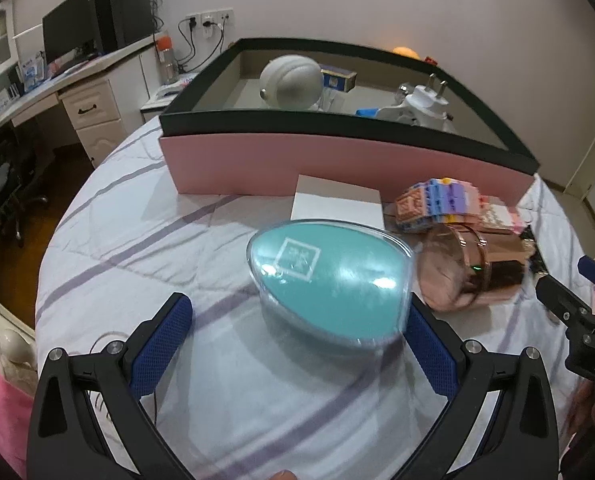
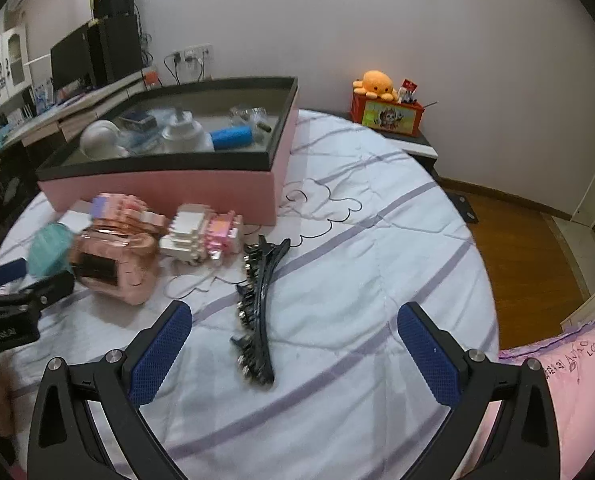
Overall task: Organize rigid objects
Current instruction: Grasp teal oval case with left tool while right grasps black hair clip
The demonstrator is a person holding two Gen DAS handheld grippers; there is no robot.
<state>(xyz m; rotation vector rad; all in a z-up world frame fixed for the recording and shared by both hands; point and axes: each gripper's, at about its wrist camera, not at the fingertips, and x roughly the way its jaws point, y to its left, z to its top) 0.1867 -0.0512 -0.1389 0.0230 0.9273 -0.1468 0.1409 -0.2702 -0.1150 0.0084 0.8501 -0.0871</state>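
On the striped bed, the pink storage box stands behind the teal egg-shaped case, which lies between the spread fingers of the left hand-held gripper, its right pad touching the case, while the right hand-held gripper, fingers apart, hovers over the black hair clip.

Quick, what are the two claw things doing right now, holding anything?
Left gripper: open, jaws either side of the teal egg-shaped case, not clamped on it.
Right gripper: open, empty, over the black hair clip.
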